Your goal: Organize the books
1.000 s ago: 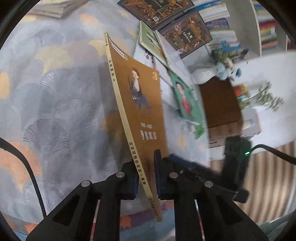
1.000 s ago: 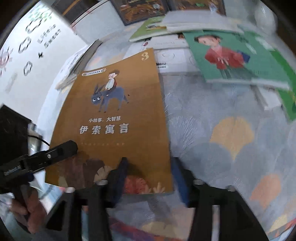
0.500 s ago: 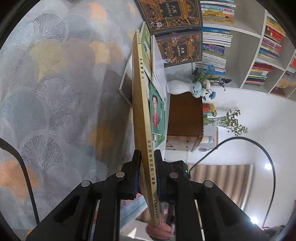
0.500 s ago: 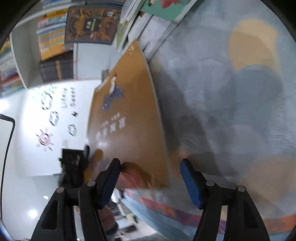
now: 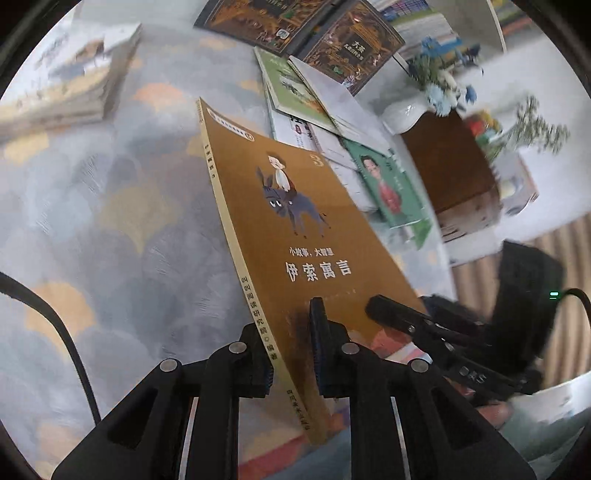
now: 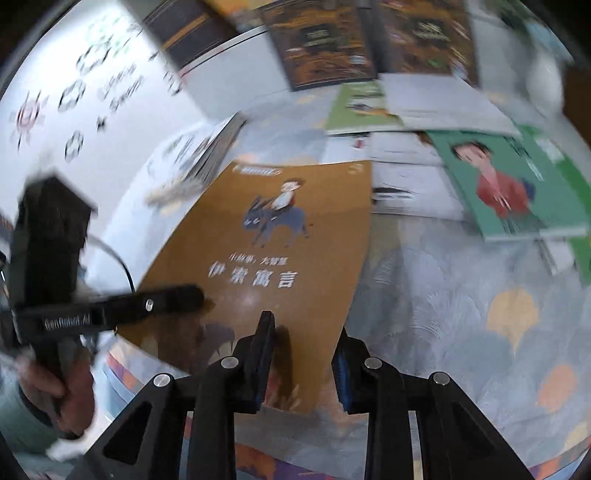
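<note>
The brown book (image 5: 295, 221) hung tilted above the patterned carpet (image 5: 110, 221), near the scattered books (image 5: 332, 122). The left gripper (image 5: 290, 354) had its jaws clamped on its spine edge; the right gripper (image 6: 303, 354) had just closed its jaws on the bottom corner.

Home reading room, bookshelves (image 5: 436, 22), patterned carpet (image 5: 110, 221)
</note>
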Available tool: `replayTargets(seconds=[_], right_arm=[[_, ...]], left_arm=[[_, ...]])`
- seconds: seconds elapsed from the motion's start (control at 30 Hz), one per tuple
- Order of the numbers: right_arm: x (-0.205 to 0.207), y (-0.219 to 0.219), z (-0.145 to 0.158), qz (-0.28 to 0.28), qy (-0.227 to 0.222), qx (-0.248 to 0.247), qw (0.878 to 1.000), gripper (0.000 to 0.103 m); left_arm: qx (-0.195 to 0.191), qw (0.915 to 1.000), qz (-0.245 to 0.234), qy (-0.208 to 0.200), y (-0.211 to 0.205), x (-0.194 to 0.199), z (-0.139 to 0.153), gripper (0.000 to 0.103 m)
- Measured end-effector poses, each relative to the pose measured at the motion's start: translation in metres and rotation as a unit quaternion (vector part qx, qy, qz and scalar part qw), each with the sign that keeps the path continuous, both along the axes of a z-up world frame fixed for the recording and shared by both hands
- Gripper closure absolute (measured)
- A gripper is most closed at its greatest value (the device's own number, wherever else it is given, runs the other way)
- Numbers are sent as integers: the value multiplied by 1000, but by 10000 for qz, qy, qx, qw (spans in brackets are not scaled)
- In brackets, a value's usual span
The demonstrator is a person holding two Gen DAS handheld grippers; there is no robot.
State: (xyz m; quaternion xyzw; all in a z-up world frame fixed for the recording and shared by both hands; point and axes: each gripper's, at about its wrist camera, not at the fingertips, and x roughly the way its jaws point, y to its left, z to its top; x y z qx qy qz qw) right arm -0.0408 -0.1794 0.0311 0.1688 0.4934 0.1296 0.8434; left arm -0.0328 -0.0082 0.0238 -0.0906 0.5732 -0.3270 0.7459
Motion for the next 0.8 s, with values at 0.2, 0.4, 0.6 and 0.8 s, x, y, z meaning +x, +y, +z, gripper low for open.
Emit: replayTargets(seconds=[0.2,0.4,0.6,0.8], right_arm=[[-9,12,11,220,-155,99,9996,75],[10,45,45,532,-600,-225,9965,75],[50,64,67,628,-910,-76,9938,75],[115,100,85,895,-1179,9,9890,75]], left_arm=[[-199,9997,-18,-163,26,2,13,89],[-478,9976,160,-477,56,10,44,89],[-606,9925,588,-886,84,38,71,89],[-475,9866,1040,-1161,122,85,83,89]])
